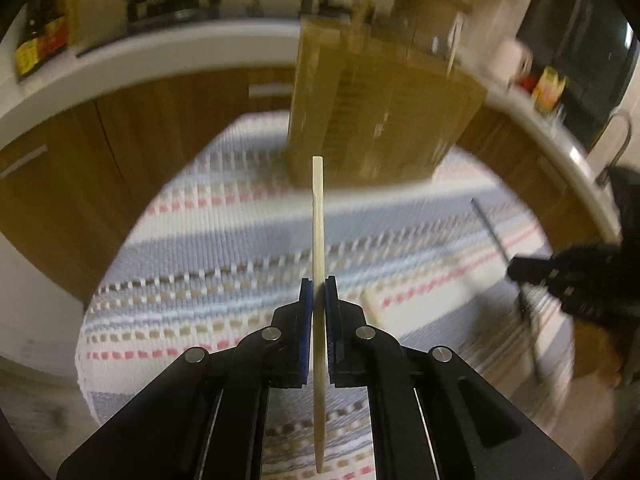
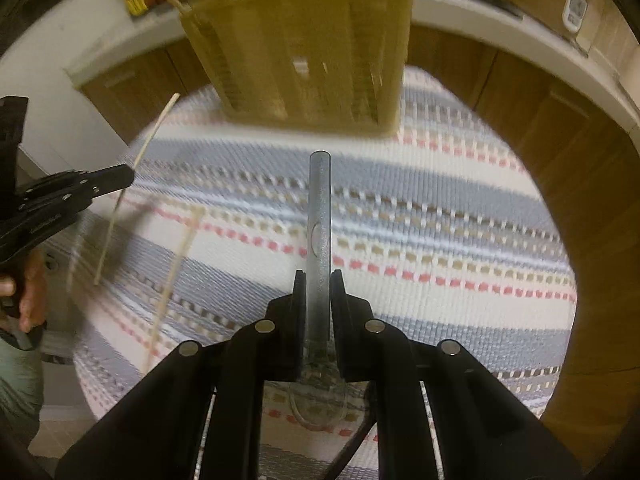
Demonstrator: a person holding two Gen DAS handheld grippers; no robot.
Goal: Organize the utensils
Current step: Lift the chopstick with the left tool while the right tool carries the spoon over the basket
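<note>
Chopstick: pinched between the closed fingers of the left gripper, long axis running straight ahead along them, tip aimed at the holder.
Metal utensil: clamped in the closed fingers of the right gripper, handle pointing forward; a clear rounded end, possibly a spoon bowl, shows blurred behind the fingers.
Wooden utensil holder: upright at the far edge of the striped cloth on the table, directly ahead of both grippers, slots facing up.
Nearer arm: cannot tell; both sit short of the holder.
Loose chopstick: flat on the cloth, left of the right gripper.
</note>
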